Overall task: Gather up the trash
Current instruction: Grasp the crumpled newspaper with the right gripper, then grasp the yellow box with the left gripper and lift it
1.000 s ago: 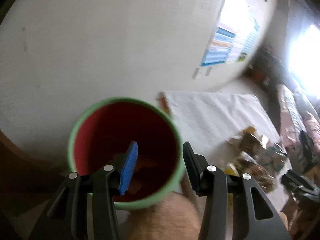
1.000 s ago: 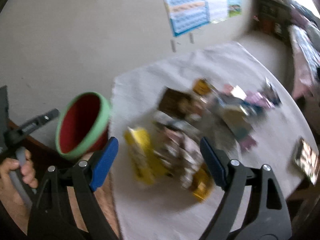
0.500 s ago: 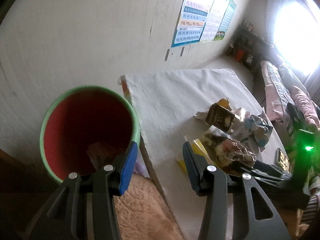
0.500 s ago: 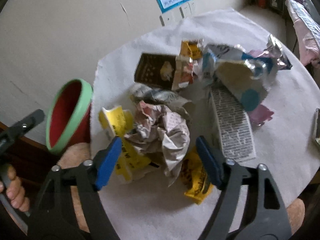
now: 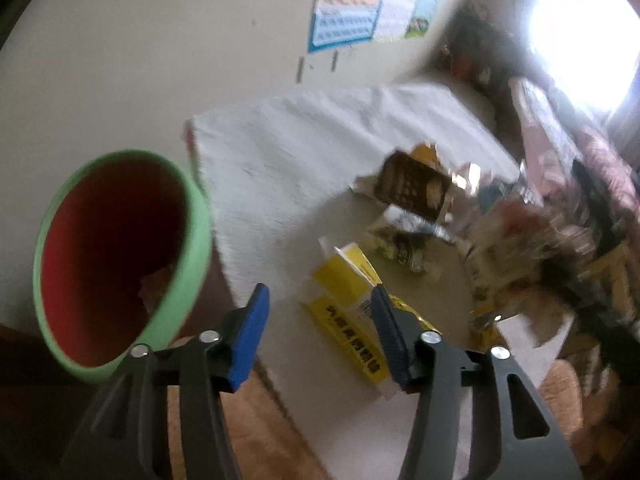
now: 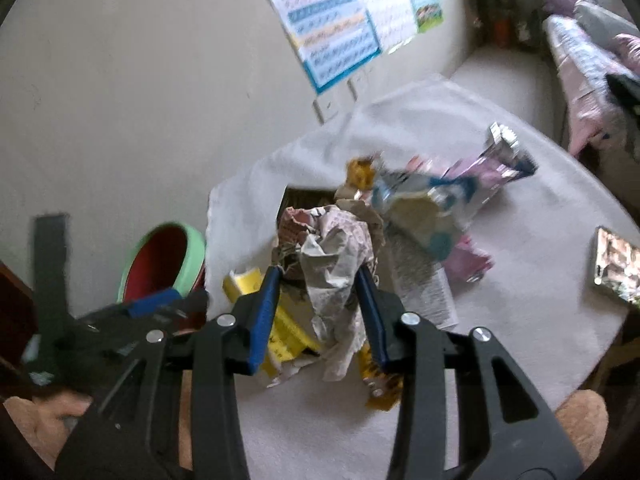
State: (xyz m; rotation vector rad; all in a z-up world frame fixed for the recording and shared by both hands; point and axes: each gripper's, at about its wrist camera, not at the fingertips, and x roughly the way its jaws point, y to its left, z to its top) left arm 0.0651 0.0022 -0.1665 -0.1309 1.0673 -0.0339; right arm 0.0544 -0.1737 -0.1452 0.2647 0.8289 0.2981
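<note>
Bin (image 5: 116,256) sits left of the left tool (image 5: 320,332), whose empty jaws have just widened over a yellow wrapper (image 5: 352,312) on the surface (image 5: 280,160). Further right, the right tool (image 6: 316,312), tilted downward, has just been closing and now pinches crumpled paper (image 6: 336,264), which must travel left to the bin.

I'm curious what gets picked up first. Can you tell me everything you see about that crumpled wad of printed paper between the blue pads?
The crumpled wad of grey-white printed newspaper looks thin, creased and soft, with pinkish print near its top. It sits at the near edge of the litter pile on the white cloth-covered table, over a flattened yellow carton. The right tool has just been closing on it, and its blue pads now press both sides.
</note>
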